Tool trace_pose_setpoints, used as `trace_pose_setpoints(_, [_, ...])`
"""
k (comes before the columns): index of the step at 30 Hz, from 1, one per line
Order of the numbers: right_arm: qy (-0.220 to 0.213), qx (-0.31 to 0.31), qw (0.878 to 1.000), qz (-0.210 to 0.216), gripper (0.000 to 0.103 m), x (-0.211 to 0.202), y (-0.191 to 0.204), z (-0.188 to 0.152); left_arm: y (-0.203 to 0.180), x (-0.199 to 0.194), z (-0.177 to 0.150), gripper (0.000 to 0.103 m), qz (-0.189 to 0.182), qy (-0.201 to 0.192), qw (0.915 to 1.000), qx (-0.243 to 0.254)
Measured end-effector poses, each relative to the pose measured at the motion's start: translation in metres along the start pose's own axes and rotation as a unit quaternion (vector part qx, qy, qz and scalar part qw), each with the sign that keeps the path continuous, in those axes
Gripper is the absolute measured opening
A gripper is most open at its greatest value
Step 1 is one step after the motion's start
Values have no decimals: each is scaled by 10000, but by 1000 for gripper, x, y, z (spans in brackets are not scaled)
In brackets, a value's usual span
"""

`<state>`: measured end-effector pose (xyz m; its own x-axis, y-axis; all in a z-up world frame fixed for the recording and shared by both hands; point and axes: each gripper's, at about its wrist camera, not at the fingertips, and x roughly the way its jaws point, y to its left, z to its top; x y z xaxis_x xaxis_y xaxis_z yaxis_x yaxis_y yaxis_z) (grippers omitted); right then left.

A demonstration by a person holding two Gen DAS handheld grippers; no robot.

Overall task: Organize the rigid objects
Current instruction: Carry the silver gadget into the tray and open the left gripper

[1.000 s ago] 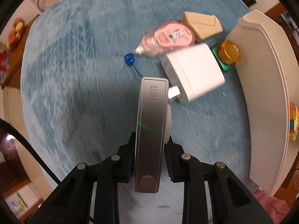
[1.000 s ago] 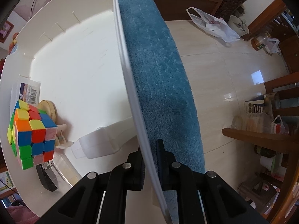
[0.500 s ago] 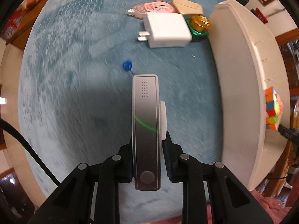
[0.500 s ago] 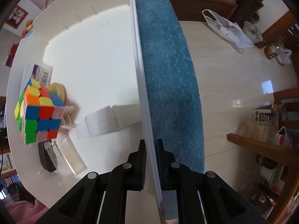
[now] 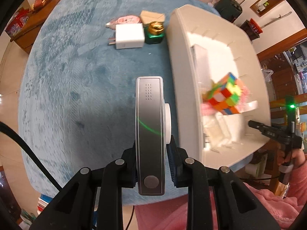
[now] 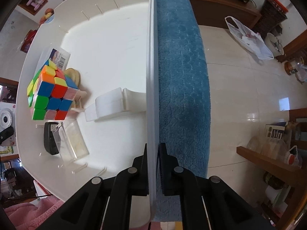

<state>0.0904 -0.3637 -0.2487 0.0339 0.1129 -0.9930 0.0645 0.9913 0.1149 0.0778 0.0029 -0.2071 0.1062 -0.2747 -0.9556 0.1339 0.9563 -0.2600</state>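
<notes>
Left wrist view steeply down over table (image 5: 76, 95), right straight down – both share bin (image 6: 115, 38).

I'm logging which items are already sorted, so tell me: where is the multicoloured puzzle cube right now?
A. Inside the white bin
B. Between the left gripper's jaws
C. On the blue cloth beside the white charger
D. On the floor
A: the puzzle cube sits inside the white bin among other items, while the white charger lies out on the blue cloth.

silver device (image 5: 150, 140) carried from above the white charger (image 5: 130, 36) to beside the white bin (image 5: 189, 99)
</notes>
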Motion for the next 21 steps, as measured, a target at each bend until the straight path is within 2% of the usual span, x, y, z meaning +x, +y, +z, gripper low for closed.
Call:
trace_pose_setpoints(2, [10, 8, 10000, 54, 7, -1, -1, 0, -9, -9, -6, 27, -53, -78, 10000, -17])
trace_pose_setpoints(9, [7, -68, 9998, 166, 7, -2, -5, 1, -59, -33, 11, 27, -219, -310, 9992, 95])
trace_pose_setpoints(16, [43, -266, 9996, 113, 8, -1, -1, 2, -86, -32, 16, 27, -394, -421, 9980, 258])
trace_pose_setpoints(21, [82, -404, 9991, 66, 8, -1, 2, 3, -105, -19, 22, 27, -277, -371, 9984, 318])
